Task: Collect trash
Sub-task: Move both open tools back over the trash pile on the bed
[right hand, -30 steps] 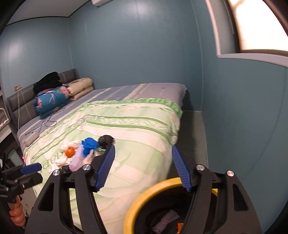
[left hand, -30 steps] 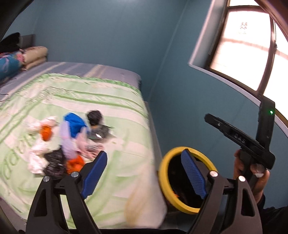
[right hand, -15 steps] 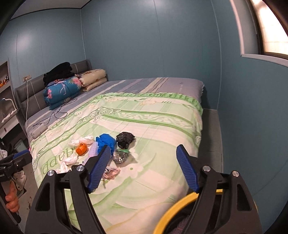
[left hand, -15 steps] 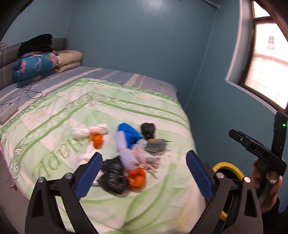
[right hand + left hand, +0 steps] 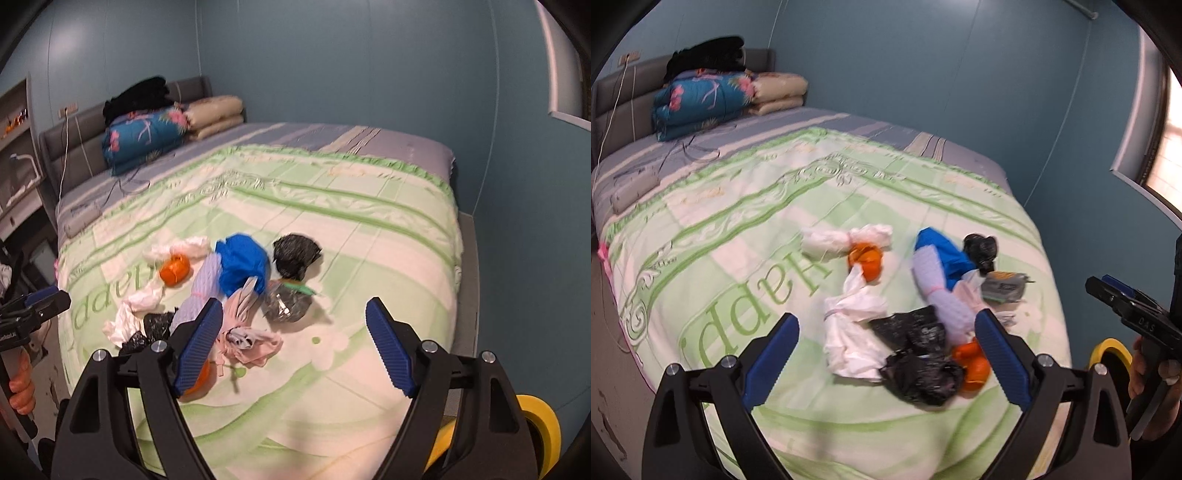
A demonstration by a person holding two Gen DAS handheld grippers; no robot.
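Note:
A heap of trash lies on the green bedspread (image 5: pixel 746 229): a white bag (image 5: pixel 849 332), a black bag (image 5: pixel 916 365), orange scraps (image 5: pixel 866 260), a blue bag (image 5: pixel 942 251) and a lavender bag (image 5: pixel 938 291). My left gripper (image 5: pixel 886 319) hovers open just before the white and black bags, holding nothing. From the right wrist I see the blue bag (image 5: pixel 243 266), a second black bag (image 5: pixel 295 253) and a pink wrapper (image 5: pixel 251 339). My right gripper (image 5: pixel 294 304) is opening over the heap's right side, nothing between its fingers.
A yellow-rimmed bin (image 5: pixel 539 428) stands on the floor by the bed's near right corner. Folded quilts (image 5: pixel 701 99) and a cable (image 5: pixel 613 107) lie at the headboard. The blue wall (image 5: pixel 517 221) runs close along the bed's right side.
Both views have swung left from the bin toward the bed and moved in lower, so the trash heap looms larger. Both grippers' jaws have spread wider.

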